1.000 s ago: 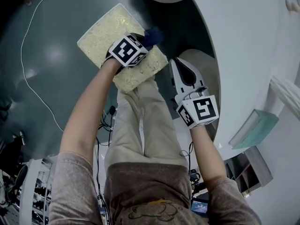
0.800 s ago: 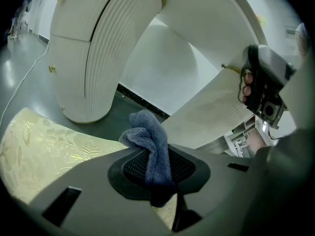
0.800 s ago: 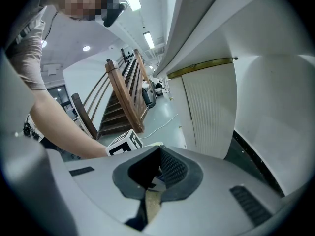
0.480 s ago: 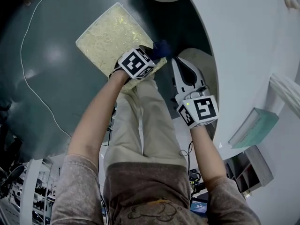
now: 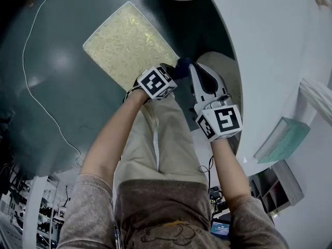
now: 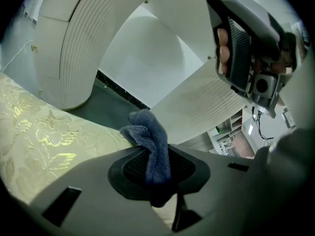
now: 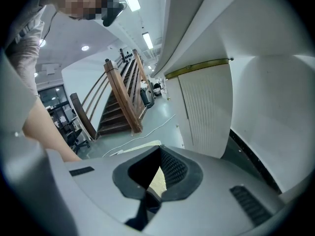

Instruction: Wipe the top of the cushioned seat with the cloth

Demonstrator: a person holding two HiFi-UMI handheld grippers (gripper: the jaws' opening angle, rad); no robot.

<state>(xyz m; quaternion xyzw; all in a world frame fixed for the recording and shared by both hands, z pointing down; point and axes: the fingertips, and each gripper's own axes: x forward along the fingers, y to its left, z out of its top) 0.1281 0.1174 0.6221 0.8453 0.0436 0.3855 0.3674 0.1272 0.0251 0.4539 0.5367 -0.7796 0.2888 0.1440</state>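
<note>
The cushioned seat (image 5: 129, 43) is a pale yellow patterned pad lying on the dark green floor. My left gripper (image 5: 174, 72) is at the seat's near right corner, shut on a blue cloth (image 5: 181, 65). In the left gripper view the cloth (image 6: 150, 144) bunches up out of the jaws, just over the seat's edge (image 6: 44, 136). My right gripper (image 5: 201, 74) hangs just right of the left one, beside the seat, with its jaws closed and nothing in them. In the right gripper view a sliver of the seat (image 7: 156, 181) shows between the pads.
A white curved wall (image 5: 270, 45) runs along the right. A thin white cable (image 5: 31, 87) trails over the floor at the left. A teal box (image 5: 280, 139) sits on a shelf at the right. A wooden staircase (image 7: 123, 97) stands farther off.
My left gripper has dragged the cloth across the seat toward me and to the right, from mid-pad to the near right corner. The right gripper has stayed put.
</note>
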